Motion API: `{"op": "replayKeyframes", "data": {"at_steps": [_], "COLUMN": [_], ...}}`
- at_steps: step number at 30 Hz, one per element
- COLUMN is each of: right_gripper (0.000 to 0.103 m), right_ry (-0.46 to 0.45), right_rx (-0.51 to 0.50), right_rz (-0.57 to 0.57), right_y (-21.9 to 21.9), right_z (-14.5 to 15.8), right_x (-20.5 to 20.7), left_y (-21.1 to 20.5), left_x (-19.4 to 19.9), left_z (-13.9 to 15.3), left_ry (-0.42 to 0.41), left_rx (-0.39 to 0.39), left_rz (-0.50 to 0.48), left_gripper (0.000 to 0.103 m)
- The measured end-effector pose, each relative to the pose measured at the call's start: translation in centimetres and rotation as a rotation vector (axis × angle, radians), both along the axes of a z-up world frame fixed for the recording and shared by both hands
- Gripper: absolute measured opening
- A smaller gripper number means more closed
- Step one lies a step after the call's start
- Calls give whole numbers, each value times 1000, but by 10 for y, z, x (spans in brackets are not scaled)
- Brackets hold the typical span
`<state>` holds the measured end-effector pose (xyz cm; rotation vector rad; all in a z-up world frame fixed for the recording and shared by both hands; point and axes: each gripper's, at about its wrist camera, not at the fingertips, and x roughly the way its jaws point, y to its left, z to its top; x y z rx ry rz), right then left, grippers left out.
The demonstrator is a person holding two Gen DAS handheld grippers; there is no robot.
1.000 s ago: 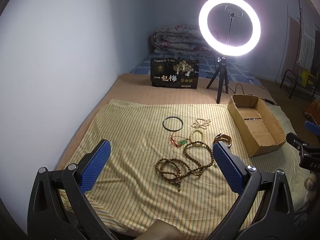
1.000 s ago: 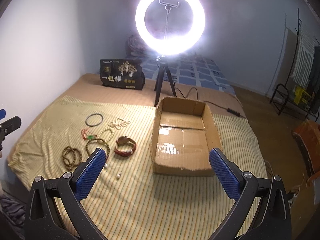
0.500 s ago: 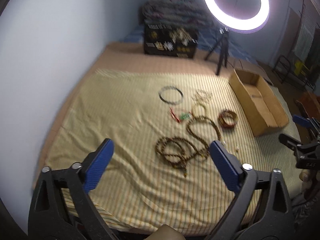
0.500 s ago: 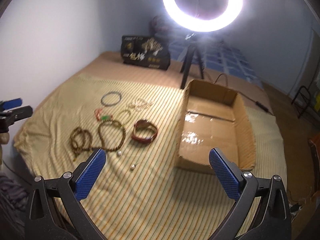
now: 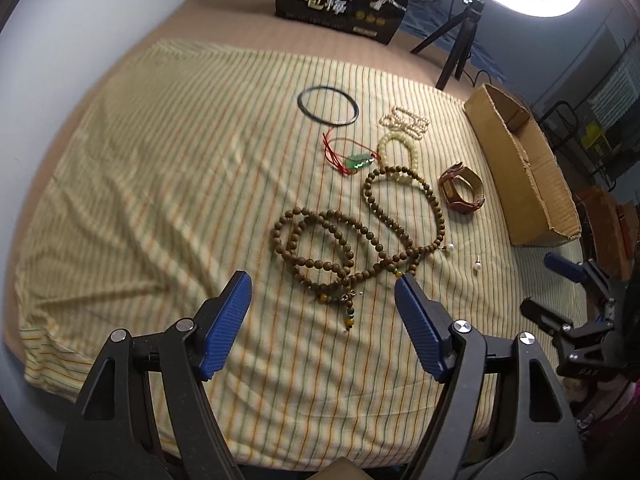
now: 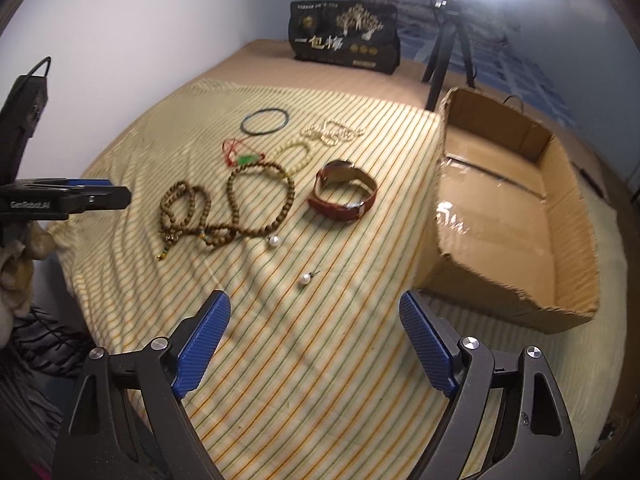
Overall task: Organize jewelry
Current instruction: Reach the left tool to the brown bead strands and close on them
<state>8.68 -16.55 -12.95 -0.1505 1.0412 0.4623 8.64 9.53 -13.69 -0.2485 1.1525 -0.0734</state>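
Left gripper (image 5: 322, 294) wide open, empty, over one wooden bead strand (image 5: 340, 236). Right gripper (image 6: 314, 322) wide open, empty, near two loose pearls (image 6: 306, 278). One leather cuff (image 6: 342, 196), one black ring (image 6: 264, 121), one cardboard box (image 6: 516, 216) on striped cloth (image 6: 320, 360).

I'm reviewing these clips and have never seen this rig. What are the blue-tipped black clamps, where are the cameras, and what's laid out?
Each picture comes from a camera mounted on a handheld gripper, looking along its two blue fingers. The left gripper and right gripper are both open and hold nothing. On the striped cloth lie a long wooden bead necklace, a brown leather watch, a black ring bangle, a green pendant on red cord, pale bead bracelets and two loose pearl earrings. An open cardboard box sits to the right.
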Motion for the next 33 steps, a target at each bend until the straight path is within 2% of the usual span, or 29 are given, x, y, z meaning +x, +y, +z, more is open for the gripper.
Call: {"op": "replayKeyframes", "data": {"at_steps": [1, 3, 6, 13, 21, 28, 33], "right_gripper": [84, 75, 75, 74, 70, 66, 59], "right_ry": [12, 33, 50, 47, 76, 82, 85], "right_rx": [0, 0, -5, -27, -18, -5, -14], "right_rz": [-1, 5, 16, 36, 9, 18, 29], "right_y": [1, 2, 5, 12, 12, 19, 23], "right_z": [-4, -10, -19, -31, -42, -42, -47], "right_x": [2, 5, 8, 14, 23, 27, 29], "left_y": [0, -1, -5, 2, -4, -24, -46], "left_x": [2, 6, 12, 26, 46, 63, 71], "left_z": [-4, -11, -21, -47, -56, -56, -57], "left_ry": [10, 31, 53, 131, 141, 138, 125], "left_rx": [-10, -24, -21, -90, -140, -112, 0], "left_rz": [5, 17, 16, 92, 124, 108, 77], "left_gripper": [76, 76, 76, 76, 76, 76, 76]}}
